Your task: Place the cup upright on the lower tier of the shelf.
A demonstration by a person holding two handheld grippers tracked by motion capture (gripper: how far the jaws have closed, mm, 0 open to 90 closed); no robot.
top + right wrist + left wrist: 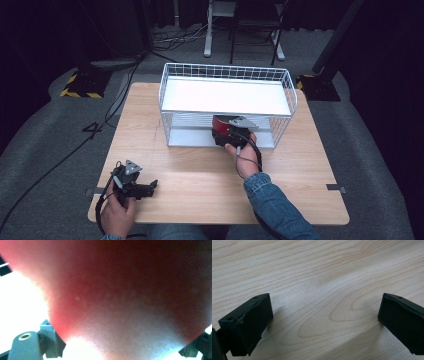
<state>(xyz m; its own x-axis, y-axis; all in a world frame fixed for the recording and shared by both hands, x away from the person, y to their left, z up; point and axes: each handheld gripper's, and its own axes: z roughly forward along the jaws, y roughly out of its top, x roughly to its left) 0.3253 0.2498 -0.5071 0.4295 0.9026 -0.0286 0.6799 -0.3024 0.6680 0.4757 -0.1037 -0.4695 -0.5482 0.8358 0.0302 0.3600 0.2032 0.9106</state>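
One white wire rack (227,102) stands on the far half of the counter (200,170), with two levels: a white upper shelf and a lower shelf beneath it. One red object (220,129) sits at the near opening of the lower level, just right of the rack's middle. The right claw (223,134) is at that opening with the red object at its tip; in the right gripper view the red, blurred surface (120,290) presses close between the two jaws, whose tips show at the bottom corners, so the claw appears to be grasping it, though the contact itself is too blurred to confirm. The right hand (244,150) comes from a blue denim sleeve (272,200).

The left claw (150,186) lies low at the near left corner of the counter, held by the left hand (117,210); in the left gripper view its two black jaws stand wide apart, released, with bare wood grain (324,290) between them.

The counter is one pale wooden top. It stands on grey carpet in a dark room. Black cables run across the floor at left, and two black-and-yellow striped bases sit beyond the far corners.
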